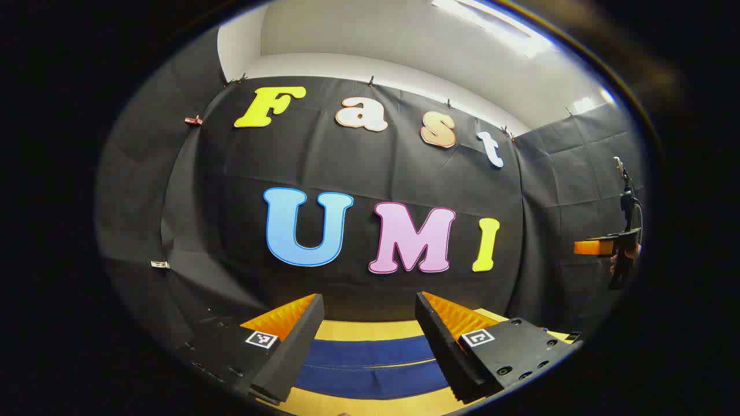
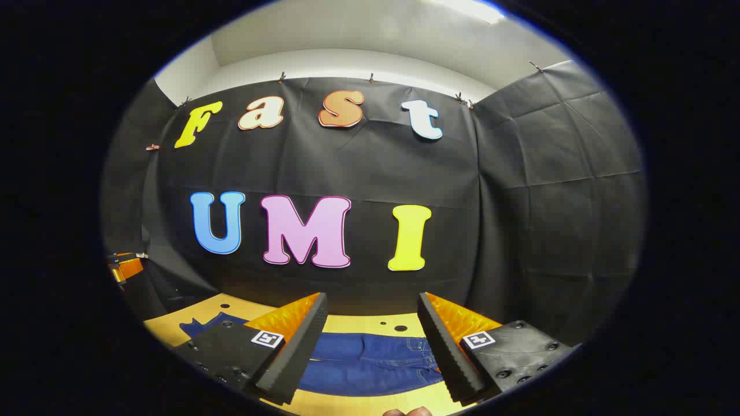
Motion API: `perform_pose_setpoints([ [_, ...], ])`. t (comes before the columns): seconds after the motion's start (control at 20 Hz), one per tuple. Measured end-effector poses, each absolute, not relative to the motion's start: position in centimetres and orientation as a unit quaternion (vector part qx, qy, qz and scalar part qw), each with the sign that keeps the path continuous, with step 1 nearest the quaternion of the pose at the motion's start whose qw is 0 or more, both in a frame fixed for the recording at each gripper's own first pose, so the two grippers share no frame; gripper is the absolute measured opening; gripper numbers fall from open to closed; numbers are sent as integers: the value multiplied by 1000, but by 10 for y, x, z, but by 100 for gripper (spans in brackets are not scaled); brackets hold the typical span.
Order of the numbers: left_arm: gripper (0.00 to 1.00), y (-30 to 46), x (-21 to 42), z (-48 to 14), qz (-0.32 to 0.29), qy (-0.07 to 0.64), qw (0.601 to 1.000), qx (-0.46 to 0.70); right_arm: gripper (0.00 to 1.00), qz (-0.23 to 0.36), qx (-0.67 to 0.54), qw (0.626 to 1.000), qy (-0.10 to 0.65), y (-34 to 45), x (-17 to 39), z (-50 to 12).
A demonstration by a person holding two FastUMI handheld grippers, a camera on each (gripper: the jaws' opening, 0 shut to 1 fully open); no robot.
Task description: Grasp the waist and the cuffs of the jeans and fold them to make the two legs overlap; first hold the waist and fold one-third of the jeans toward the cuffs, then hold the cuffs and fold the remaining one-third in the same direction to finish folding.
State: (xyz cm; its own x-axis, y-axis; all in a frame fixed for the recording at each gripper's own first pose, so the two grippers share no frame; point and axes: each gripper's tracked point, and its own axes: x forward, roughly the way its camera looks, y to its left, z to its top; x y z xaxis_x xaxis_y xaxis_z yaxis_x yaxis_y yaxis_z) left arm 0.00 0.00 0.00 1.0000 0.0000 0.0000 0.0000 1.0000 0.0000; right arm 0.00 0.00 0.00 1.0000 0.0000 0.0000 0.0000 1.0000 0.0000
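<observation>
While both tools are held up off the table, one pair of jeans [image 2: 370, 363] is seen laid out flat on the yellowish wooden table [image 2: 358, 325], so nothing is gripped so far.

Seen from the left gripper view, the left gripper [image 1: 370, 315] is spread wide, with its two fingers well apart and nothing between them. Past the gap, the jeans [image 1: 373, 364] are seen as two plain blue bands stacked one over the other, which look like the two legs, with a strip of table [image 1: 370, 330] behind them. Over at the right edge of that same view, the other tool is caught farther off, held up in a hand [image 1: 627, 254]; how far open it is can't be told from there.

From the right gripper view, the right gripper [image 2: 373, 312] is also spread wide, two fingers apart, nothing held. The jeans under it show stitching and what looks like a pocket area on the right side, so this seems to be the waist end, though that can't be told for sure. Two small dark holes [image 2: 392, 327] are spotted in the tabletop behind the denim. One bit of a hand [image 2: 407, 411] is just visible at the bottom edge.
</observation>
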Motion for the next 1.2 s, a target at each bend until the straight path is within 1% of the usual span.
perform_pose_setpoints([
  [0.35,99,11,1,-2,4,3,1000,-9,99,-17,2,1000,17,-11,-3,-8],
  [0.4,99,16,1,0,8,1,1000,-8,96,-18,4,1000,16,-11,-3,-7],
  [0.5,99,21,-2,1,11,-2,1000,-3,96,-21,-6,1000,11,-12,-2,-5],
  [0.55,99,23,-3,2,11,-2,1000,-1,100,-21,-14,1000,11,-12,-2,-5],
  [0.7,99,25,-2,-2,4,4,1000,4,99,-23,-21,999,17,-13,0,-6],
  [0.75,99,27,-2,-2,2,5,1000,5,93,-24,-20,999,17,-14,2,-6],
  [0.8,99,27,-3,-4,-2,6,1000,5,96,-23,-18,999,16,-14,3,-7],
  [0.9,99,24,-3,-12,-25,8,1000,-6,96,-3,-25,1000,12,-12,8,-18],
  [0.95,99,20,0,-24,-46,24,999,-7,99,5,-26,999,35,-14,13,-37],
  [1.0,99,23,3,-42,-58,53,997,5,96,10,-24,997,76,-19,15,-63],
  [1.05,99,26,6,-56,-68,71,995,19,96,13,-28,996,88,-23,18,-75],
  [1.1,99,26,12,-69,-83,84,992,34,92,19,-35,995,95,-25,21,-84],
  [1.15,99,22,15,-83,-111,99,988,43,96,31,-42,993,102,-25,25,-90],
  [1.2,99,14,13,-103,-146,123,980,49,96,42,-52,991,113,-26,28,-99],
])
